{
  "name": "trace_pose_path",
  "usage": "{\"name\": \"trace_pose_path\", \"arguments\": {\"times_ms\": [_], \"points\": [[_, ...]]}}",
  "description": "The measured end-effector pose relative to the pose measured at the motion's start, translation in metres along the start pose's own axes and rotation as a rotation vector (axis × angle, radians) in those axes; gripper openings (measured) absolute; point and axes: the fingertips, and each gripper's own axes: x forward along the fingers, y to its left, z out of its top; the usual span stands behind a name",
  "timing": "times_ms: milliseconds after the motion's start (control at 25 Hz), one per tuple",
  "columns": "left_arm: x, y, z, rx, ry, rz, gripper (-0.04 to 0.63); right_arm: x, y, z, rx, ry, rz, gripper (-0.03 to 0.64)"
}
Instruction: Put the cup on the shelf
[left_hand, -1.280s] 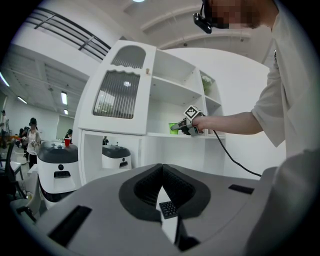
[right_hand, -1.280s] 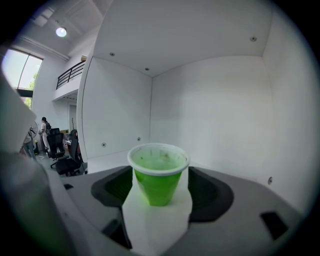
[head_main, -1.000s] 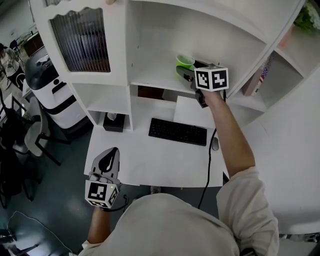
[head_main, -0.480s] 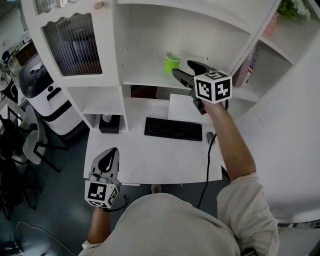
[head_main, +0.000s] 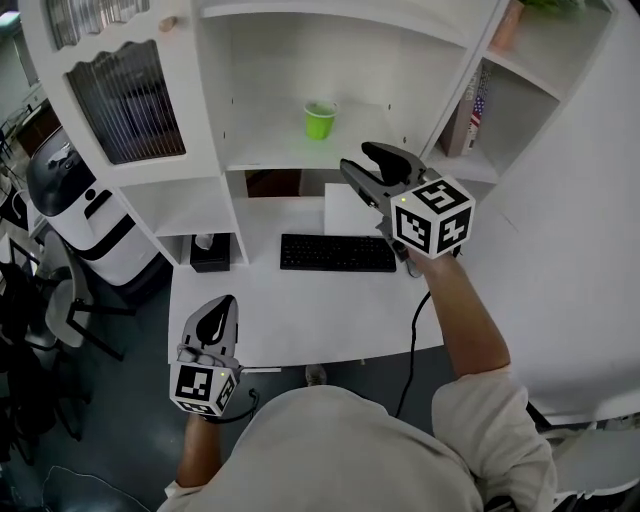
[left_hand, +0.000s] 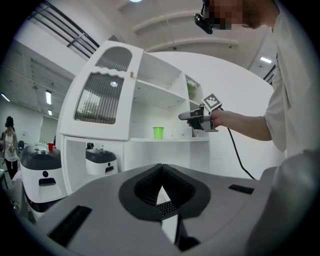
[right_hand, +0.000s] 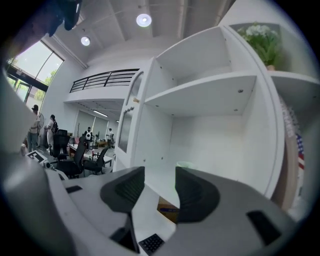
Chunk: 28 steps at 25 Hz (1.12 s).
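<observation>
I see the small lime-green plastic cup (head_main: 320, 120) standing upright on the white cabinet's open shelf (head_main: 262, 152), upper centre of the head view, touching neither gripper. My right gripper (head_main: 364, 163) hangs right of centre, below and to the right of the cup and well apart from it. Its jaws have just been closing but are spread, with nothing between them. My left gripper (head_main: 218, 312) sits at lower left over the white table's (head_main: 300, 320) front edge, jaws pressed together and empty. A black keyboard (head_main: 338, 253) lies on the table below the shelf.
</observation>
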Motion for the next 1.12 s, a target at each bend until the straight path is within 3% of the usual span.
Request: {"name": "trace_pose_path", "arguments": {"times_ms": [400, 1120], "points": [[0.002, -0.012, 0.006, 0.018, -0.001, -0.057, 0.000, -0.065, 0.034, -0.014, 0.020, -0.052, -0.041, 0.144], [0.004, -0.031, 0.013, 0.038, -0.003, -0.114, 0.000, -0.141, 0.073, -0.066, 0.103, -0.044, -0.092, 0.077]]}}
